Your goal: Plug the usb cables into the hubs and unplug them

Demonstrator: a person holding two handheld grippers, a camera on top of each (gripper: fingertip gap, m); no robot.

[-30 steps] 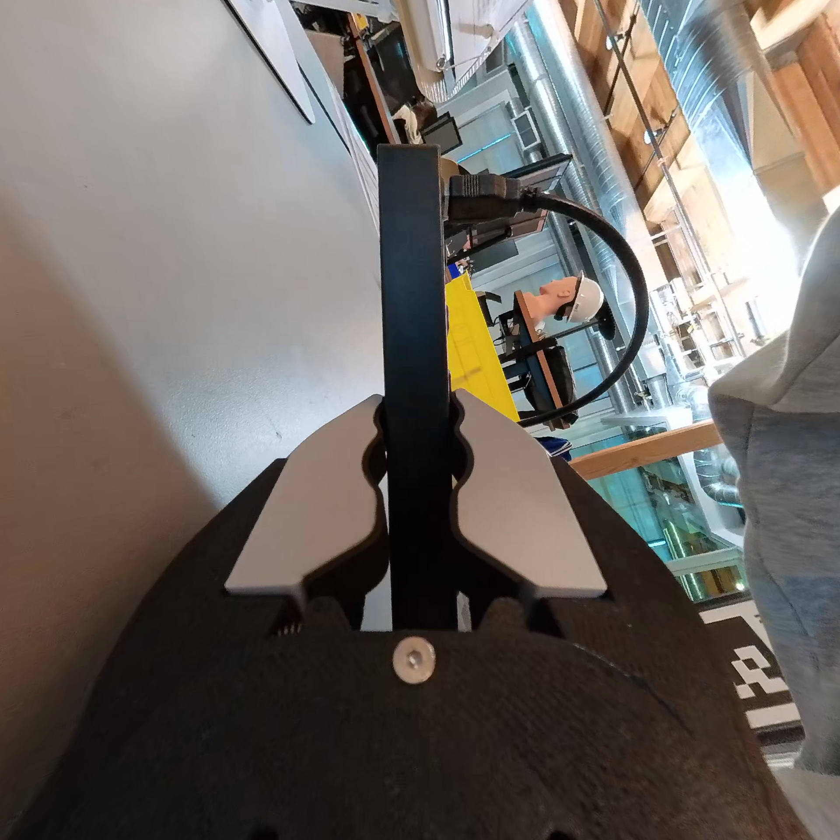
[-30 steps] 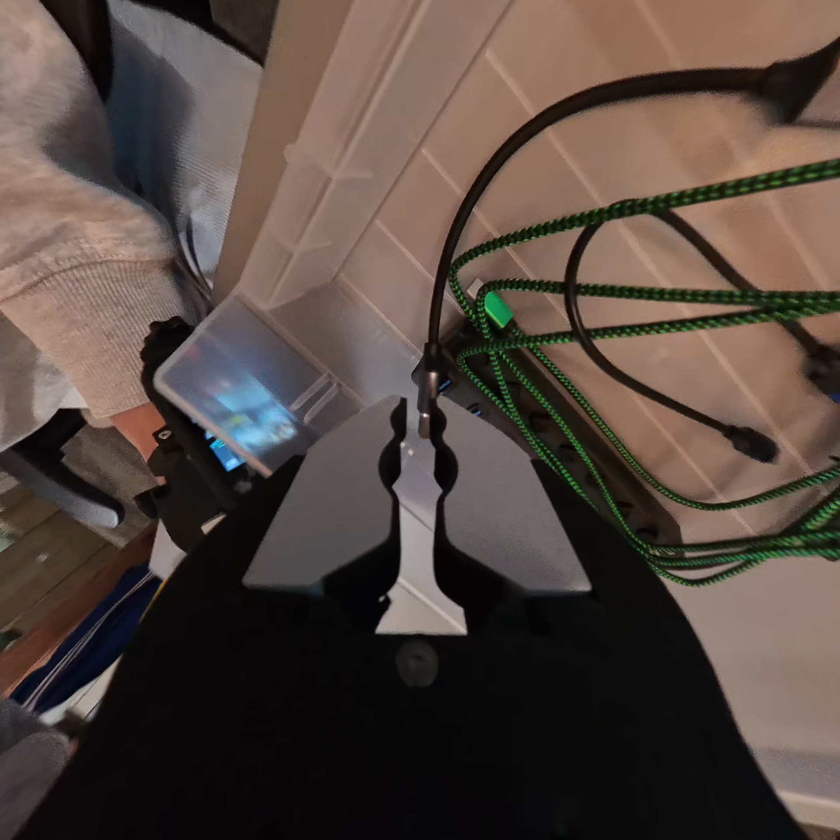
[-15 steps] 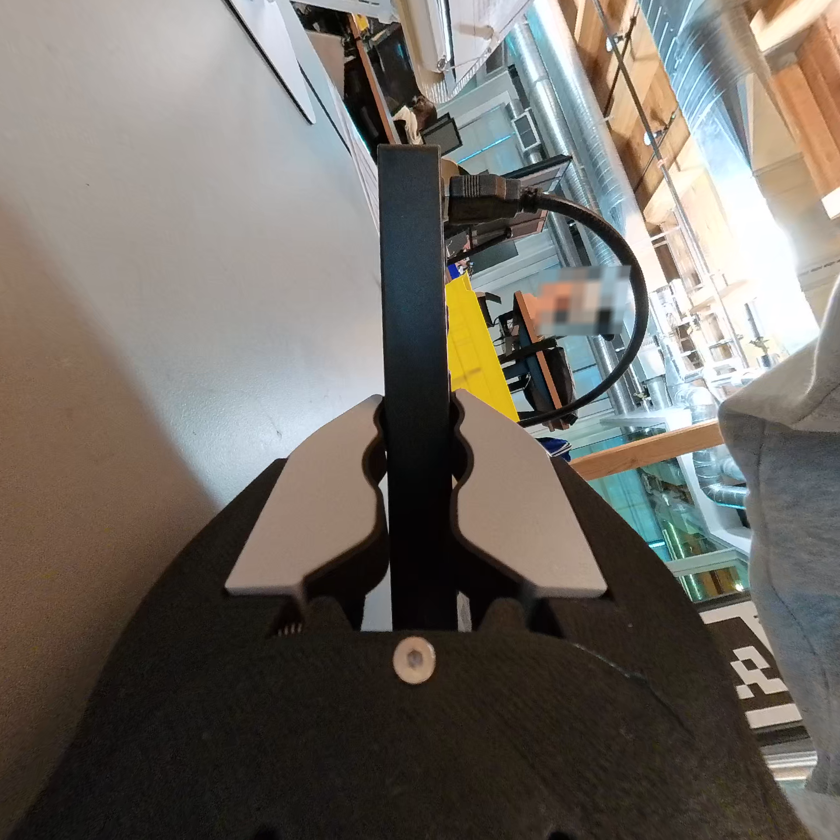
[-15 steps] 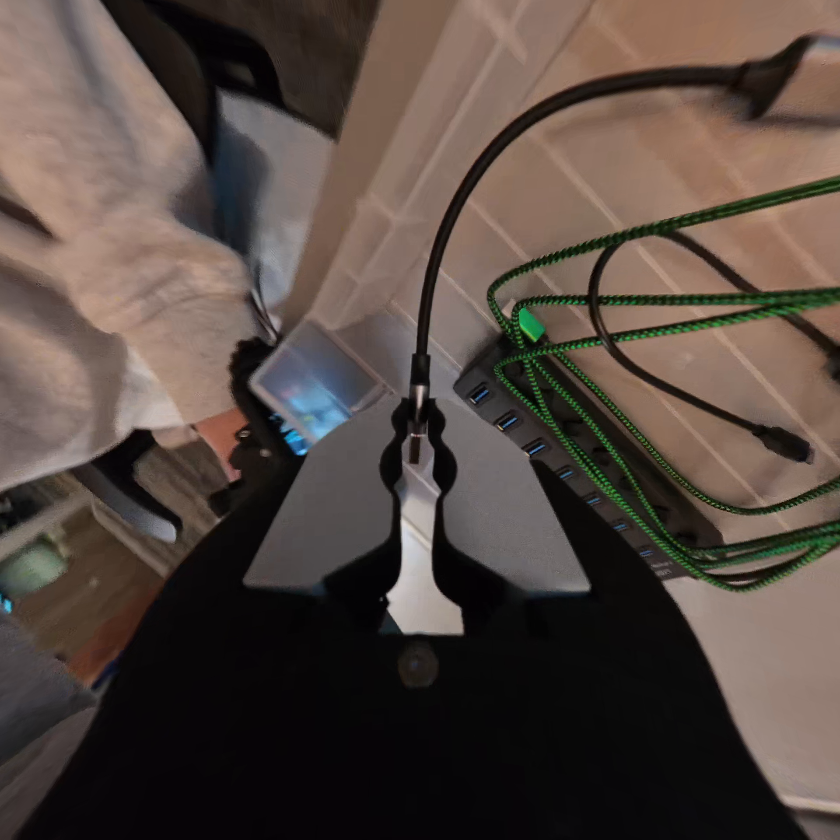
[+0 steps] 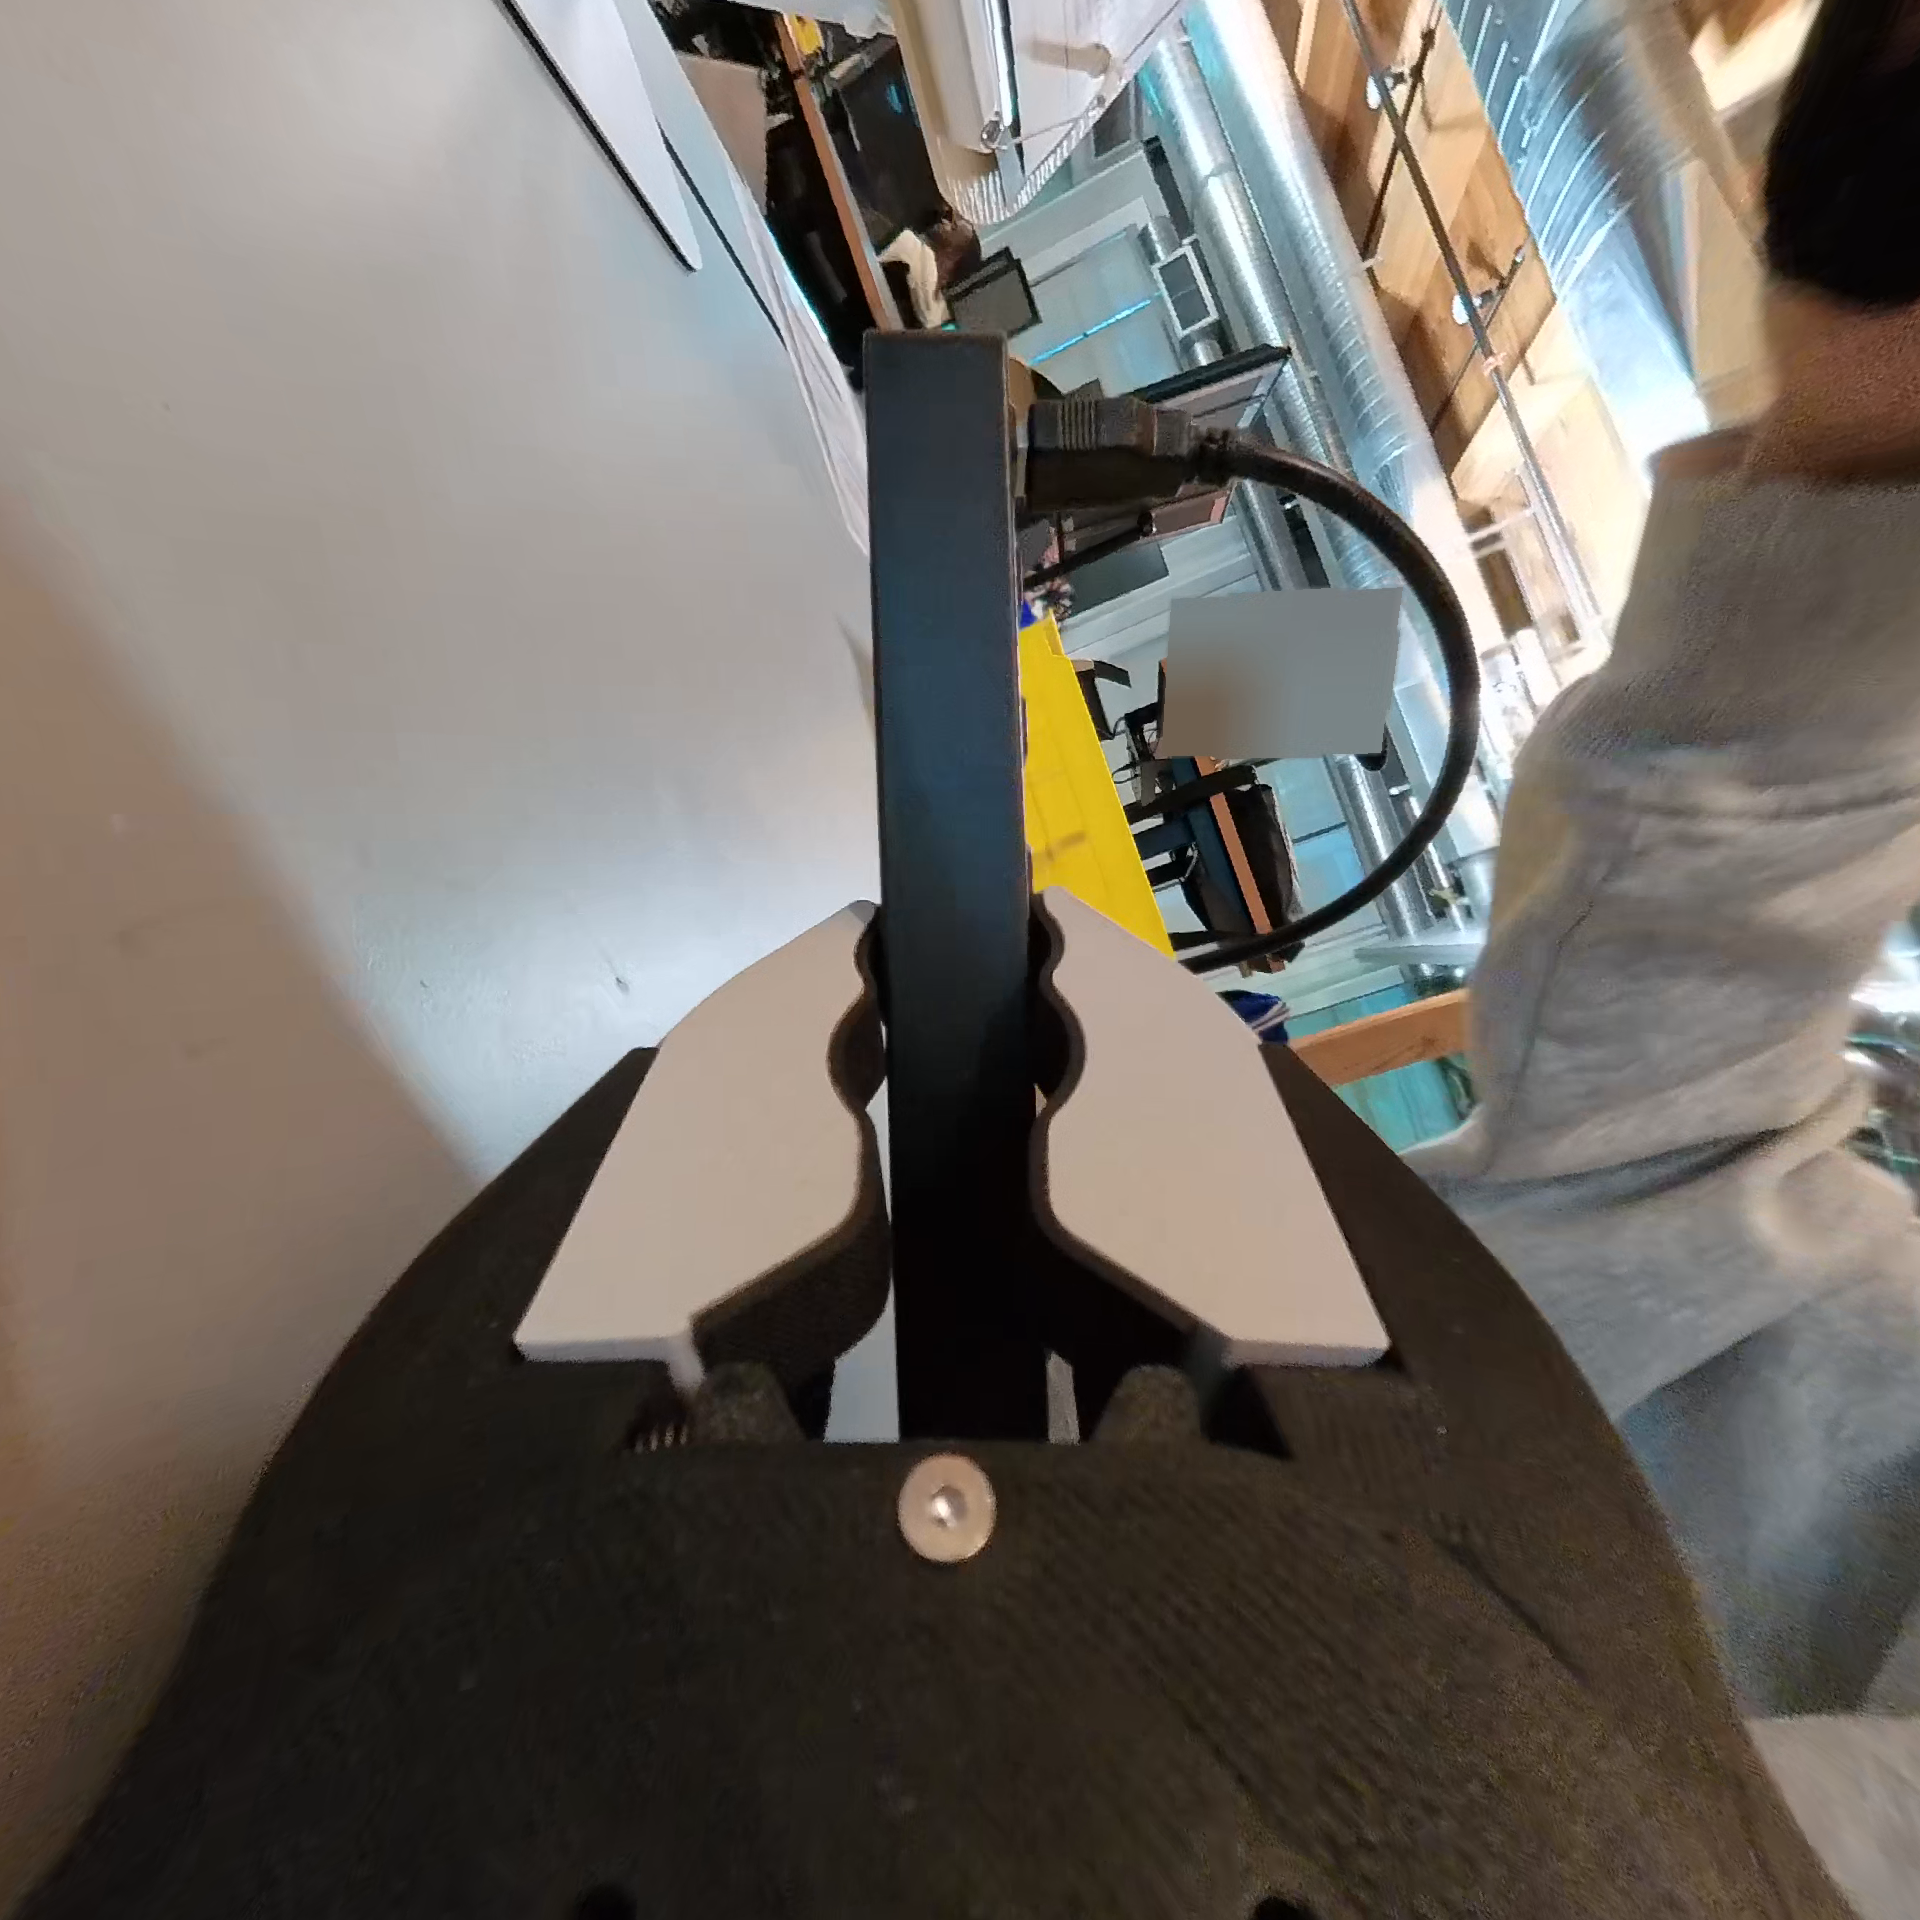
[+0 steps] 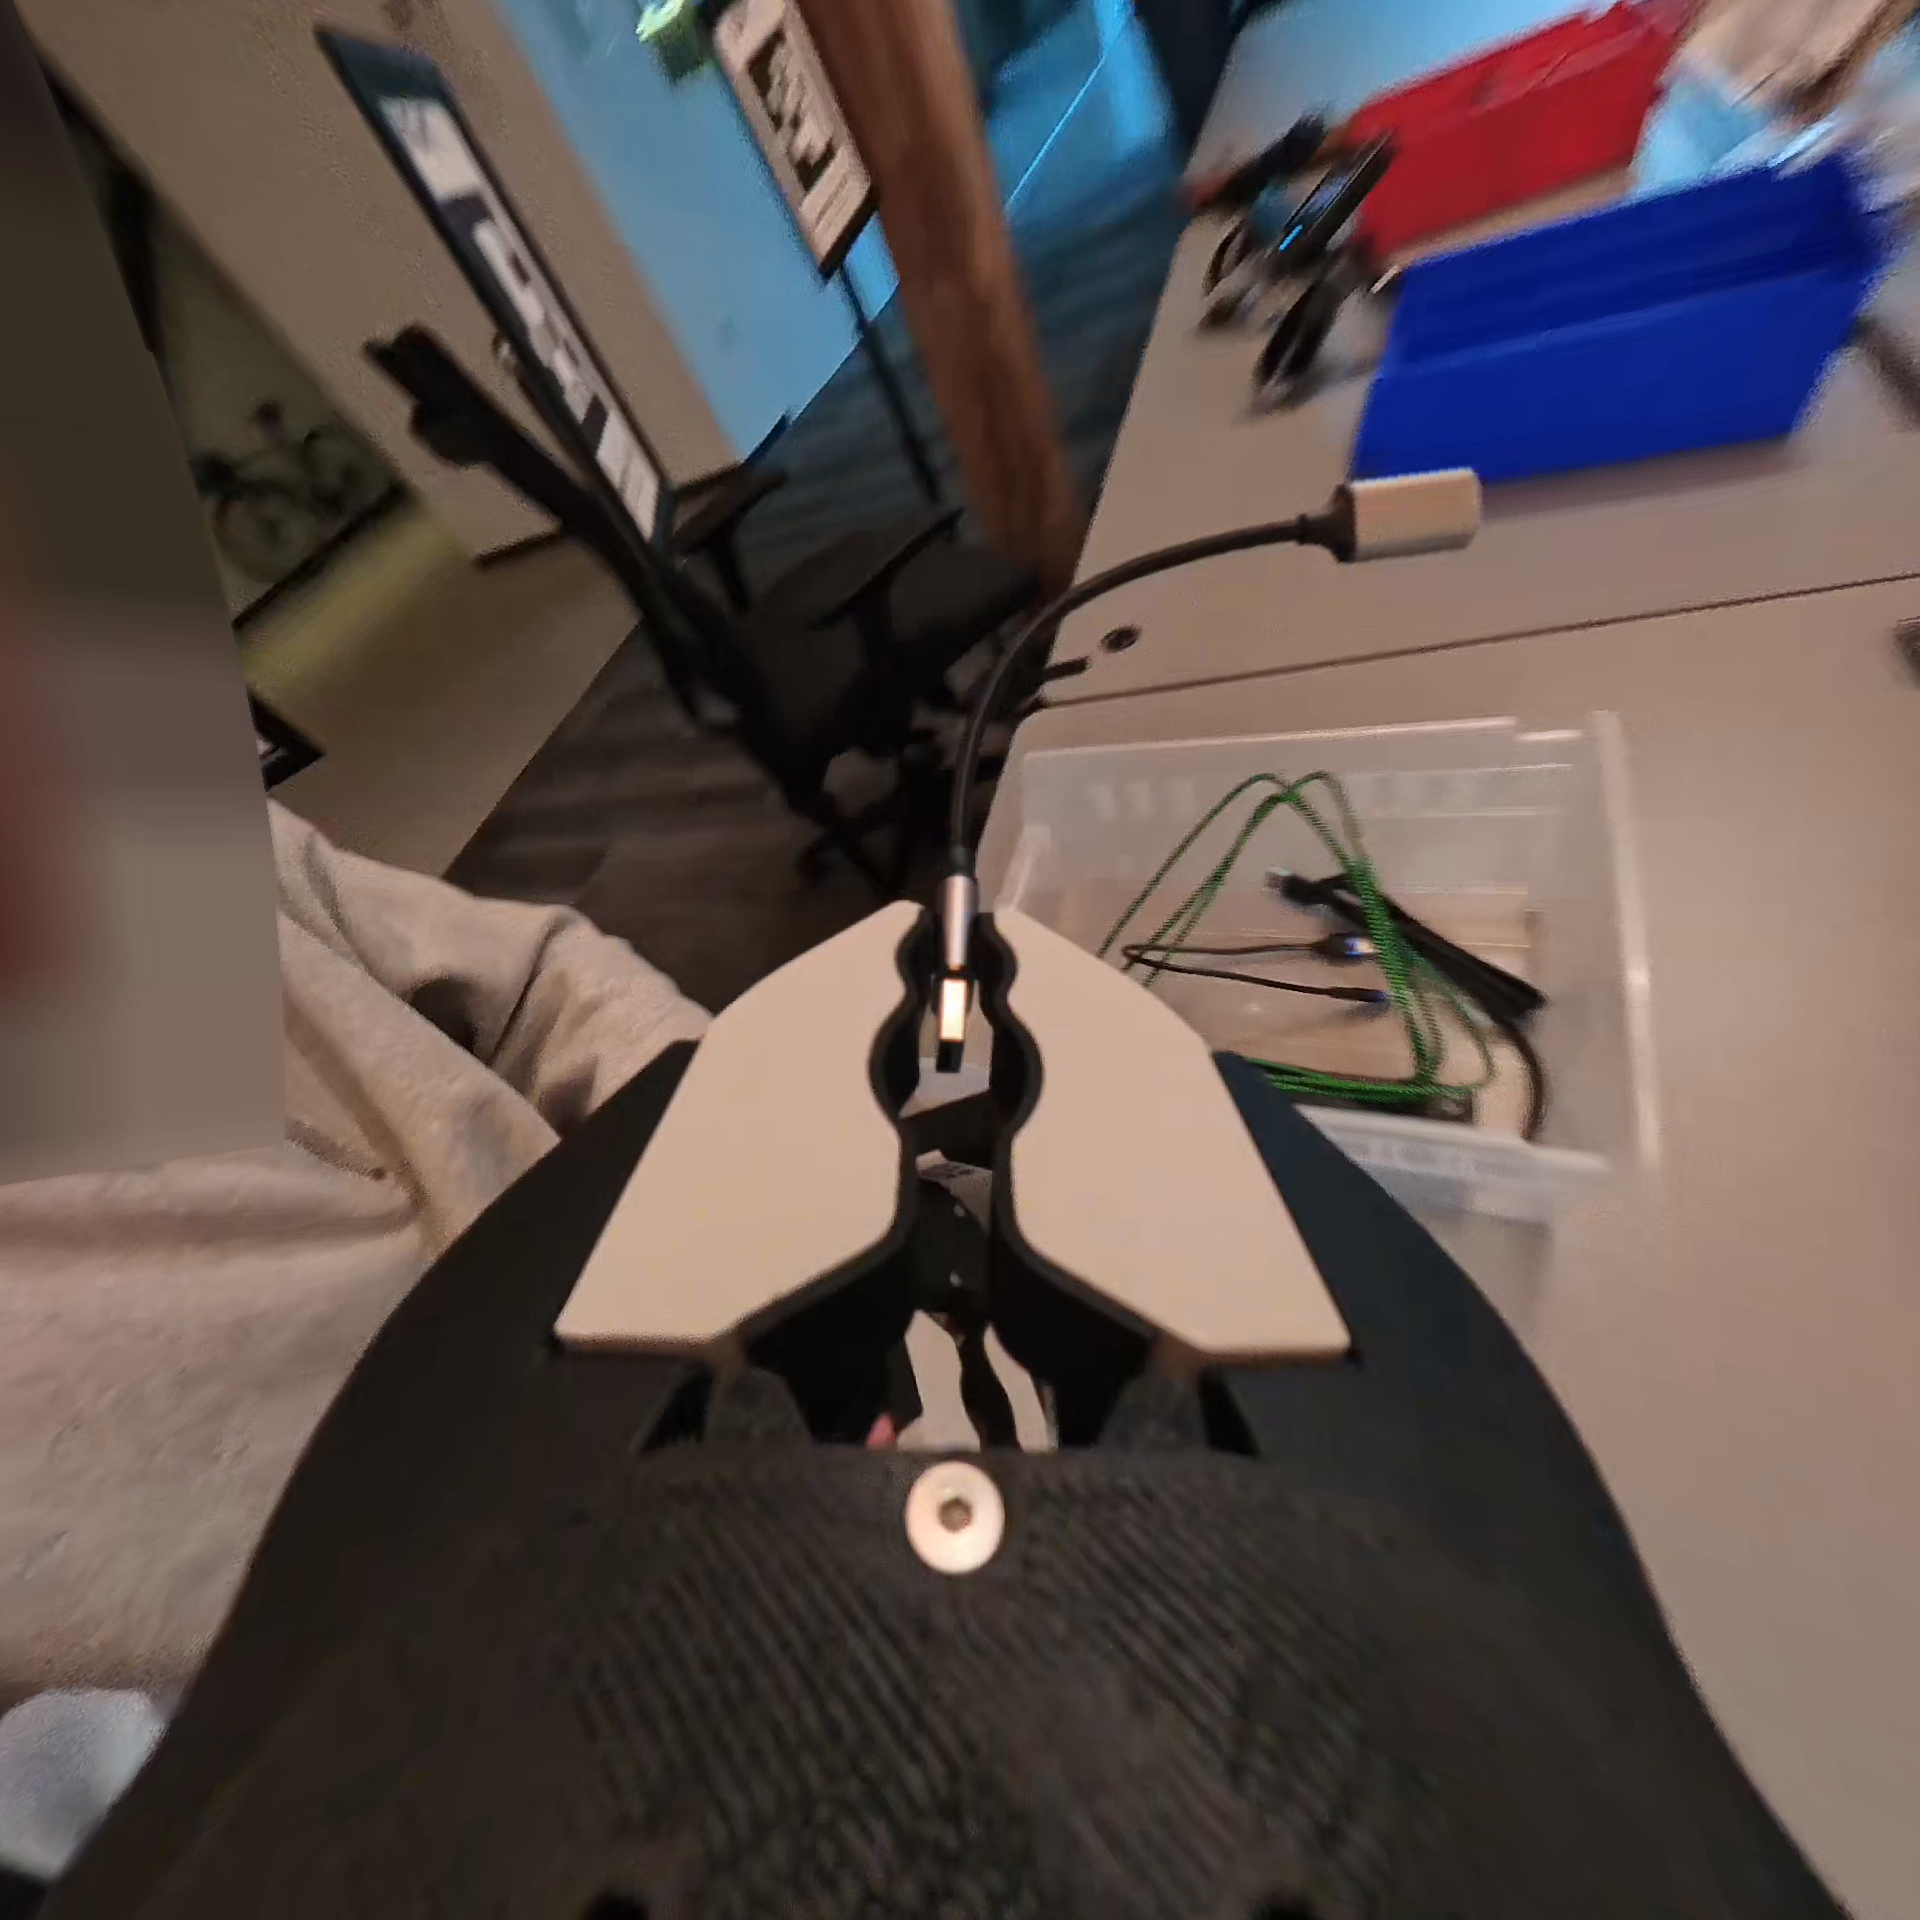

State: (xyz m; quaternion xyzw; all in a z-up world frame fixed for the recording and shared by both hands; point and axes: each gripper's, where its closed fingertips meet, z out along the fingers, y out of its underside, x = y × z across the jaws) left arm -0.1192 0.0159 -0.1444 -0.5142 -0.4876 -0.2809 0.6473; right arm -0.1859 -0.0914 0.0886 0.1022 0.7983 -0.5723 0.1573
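- Left gripper (image 5: 951, 940): jaws pinch a flat black rectangular hub (image 5: 940, 665) across its narrow faces, holding it on edge and pointing away from the camera. Likely reason: a clamped hub gives the other hand something steady to push against or pull from.
- One thick black cable with a moulded plug (image 5: 1107, 457) sits in the hub's right face near the far end, then loops down and back behind the right finger. It looks fully seated.
- Right gripper (image 6: 956, 925): jaws pressed on the silver metal plug of a thin black short cable (image 6: 958, 977), gripped at the plug shell, bare tip pointing back toward the wrist. Holding the shell rather than the cord probably keeps the plug from swinging.
- The cable's other end, a silver block connector (image 6: 1413, 514), hangs free in the air.
- On the grey worktop (image 6: 1714, 1351) beyond sits a clear plastic tray (image 6: 1558, 769) holding green braided cables (image 6: 1299, 831) and loose black ones.
- Judgement: this plug is out of any port; whether insertion or setting down comes next cannot be told.
- Right view is motion-blurred; fine alignment is unreadable.
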